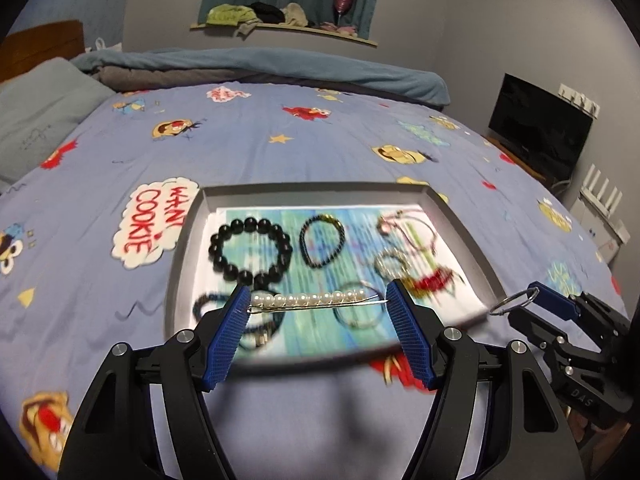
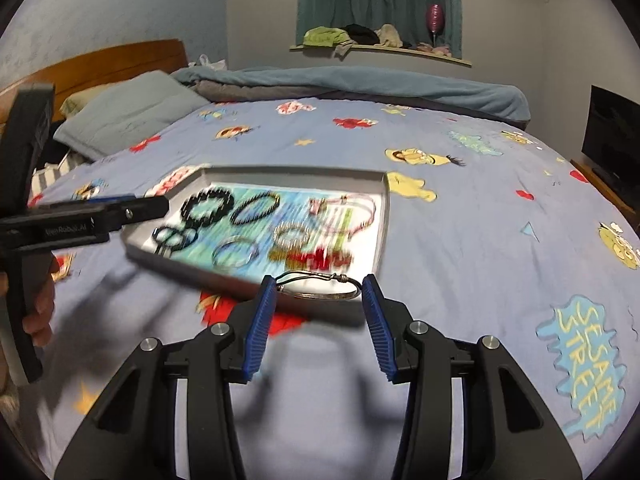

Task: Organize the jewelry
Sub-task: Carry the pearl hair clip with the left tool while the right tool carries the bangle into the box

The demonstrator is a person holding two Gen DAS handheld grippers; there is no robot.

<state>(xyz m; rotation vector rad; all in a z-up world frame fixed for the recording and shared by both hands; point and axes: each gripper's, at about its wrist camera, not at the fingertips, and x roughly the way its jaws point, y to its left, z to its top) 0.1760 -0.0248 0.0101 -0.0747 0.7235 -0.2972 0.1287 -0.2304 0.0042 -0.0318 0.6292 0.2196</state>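
My left gripper (image 1: 318, 300) is shut on a pearl hair clip (image 1: 308, 300), held end to end between its blue pads above the near side of a grey tray (image 1: 188, 240). My right gripper (image 2: 320, 290) is shut on a silver wire bangle (image 2: 320, 286), held over the tray's near right corner (image 2: 384, 208); it shows at the right of the left wrist view (image 1: 516, 302). In the tray lie a black bead bracelet (image 1: 250, 250), a dark thin bracelet (image 1: 322, 242), pink cords (image 1: 408, 228), silver rings (image 1: 392, 264) and a red piece (image 1: 434, 282).
The tray rests on a bed with a blue cartoon-print sheet (image 1: 280, 148). A pillow (image 1: 36, 108) and a rolled blanket (image 1: 260, 68) lie at the far side. A TV (image 1: 540, 124) stands to the right. The left gripper's handle (image 2: 80, 220) crosses the right wrist view's left side.
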